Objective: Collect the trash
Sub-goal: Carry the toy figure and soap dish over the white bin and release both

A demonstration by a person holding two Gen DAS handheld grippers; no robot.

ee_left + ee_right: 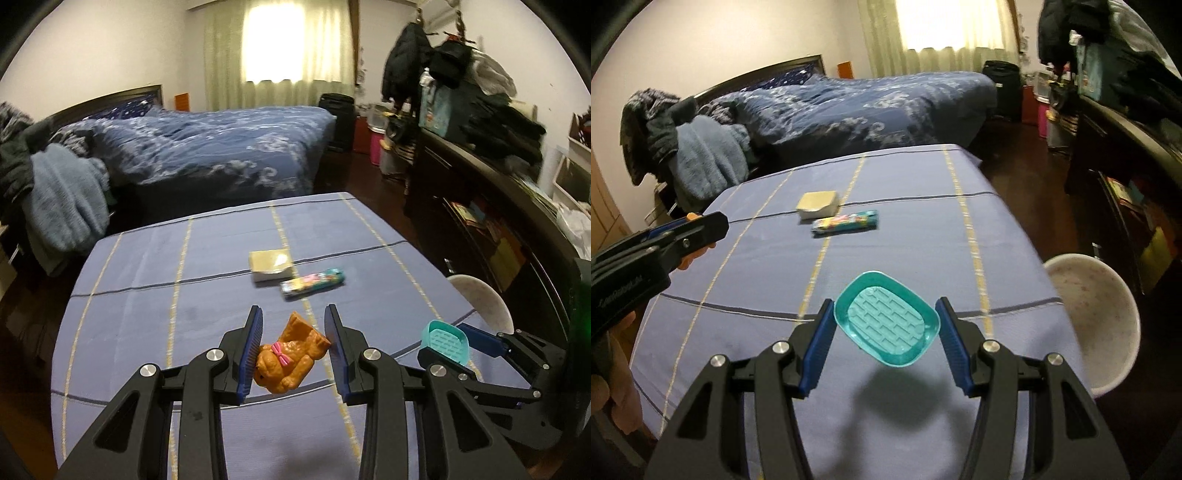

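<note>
My left gripper is shut on an orange toy bear with a pink bow, held above the blue checked tablecloth. My right gripper is shut on a teal soap dish, tilted and lifted off the cloth, with its shadow below. In the left wrist view the right gripper and the teal dish are at the right. From the right wrist, the left gripper shows at the left edge. A beige packet and a colourful tube lie mid-table.
A white speckled basin sits beside the table's right edge. Behind the table is a bed with a blue quilt. A dark dresser piled with clothes runs along the right. A hand shows at the lower left.
</note>
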